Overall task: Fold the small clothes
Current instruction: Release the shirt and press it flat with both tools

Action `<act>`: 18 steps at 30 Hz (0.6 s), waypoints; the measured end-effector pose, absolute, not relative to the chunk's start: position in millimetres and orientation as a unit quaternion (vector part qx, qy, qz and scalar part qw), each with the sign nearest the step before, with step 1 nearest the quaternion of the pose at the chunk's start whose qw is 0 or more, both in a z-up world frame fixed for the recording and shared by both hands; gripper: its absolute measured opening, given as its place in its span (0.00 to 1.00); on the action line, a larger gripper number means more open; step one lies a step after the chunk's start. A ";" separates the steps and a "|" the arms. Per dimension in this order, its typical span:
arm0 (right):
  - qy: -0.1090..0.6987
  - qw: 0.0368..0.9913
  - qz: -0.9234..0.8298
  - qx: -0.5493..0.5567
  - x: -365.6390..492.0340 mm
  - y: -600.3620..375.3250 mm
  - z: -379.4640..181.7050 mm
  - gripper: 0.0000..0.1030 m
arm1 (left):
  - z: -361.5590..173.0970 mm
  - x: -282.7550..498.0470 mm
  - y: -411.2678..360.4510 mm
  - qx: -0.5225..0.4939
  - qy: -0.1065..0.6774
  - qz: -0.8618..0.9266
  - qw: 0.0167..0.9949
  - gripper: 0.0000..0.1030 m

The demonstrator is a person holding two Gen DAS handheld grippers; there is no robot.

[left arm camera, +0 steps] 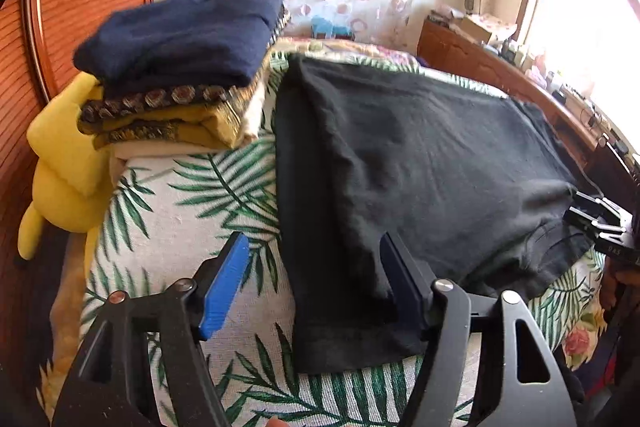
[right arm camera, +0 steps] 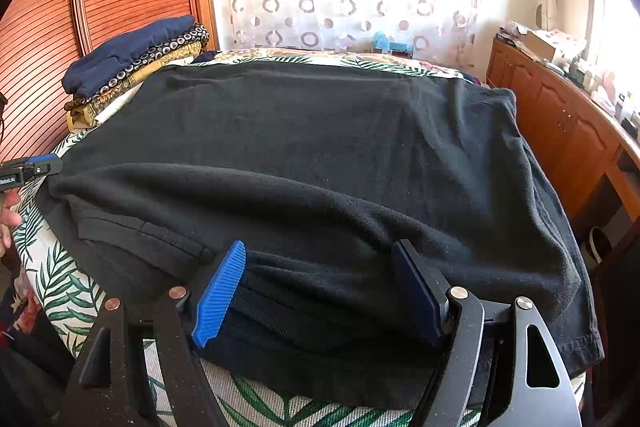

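Both my tools, left [left arm camera: 316,291] and right [right arm camera: 320,287], stand spread over the half-folded black garment [right arm camera: 320,147]; next, regrip its near edge.

Daylight floods from the window [left arm camera: 580,27] at right, blown out to glare; fisheye bends the edges; dark corners; slight blur.

Left gripper [left arm camera: 312,283], right gripper [right arm camera: 320,287]: black slotted arms, ribbed blue pads; silver, perhaps coppery, pivot screws
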State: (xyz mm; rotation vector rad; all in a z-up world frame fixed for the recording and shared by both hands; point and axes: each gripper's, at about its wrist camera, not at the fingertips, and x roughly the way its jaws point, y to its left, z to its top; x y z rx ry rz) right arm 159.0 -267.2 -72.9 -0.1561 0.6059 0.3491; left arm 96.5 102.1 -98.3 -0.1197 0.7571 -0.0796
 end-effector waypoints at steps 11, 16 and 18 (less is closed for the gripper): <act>0.297 0.936 0.171 -0.076 158.7 -266.9 -73.3 0.75 | -104.3 98.2 106.6 -0.069 0.386 -0.051 0.918 0.70; 0.297 0.936 0.171 -0.076 158.9 -266.8 -73.5 0.75 | -111.6 101.6 100.0 -0.064 0.396 -0.057 0.914 0.58; 0.297 0.936 0.171 -0.076 158.4 -266.4 -73.7 0.75 | -111.6 102.1 96.5 -0.054 0.395 -0.053 0.915 0.55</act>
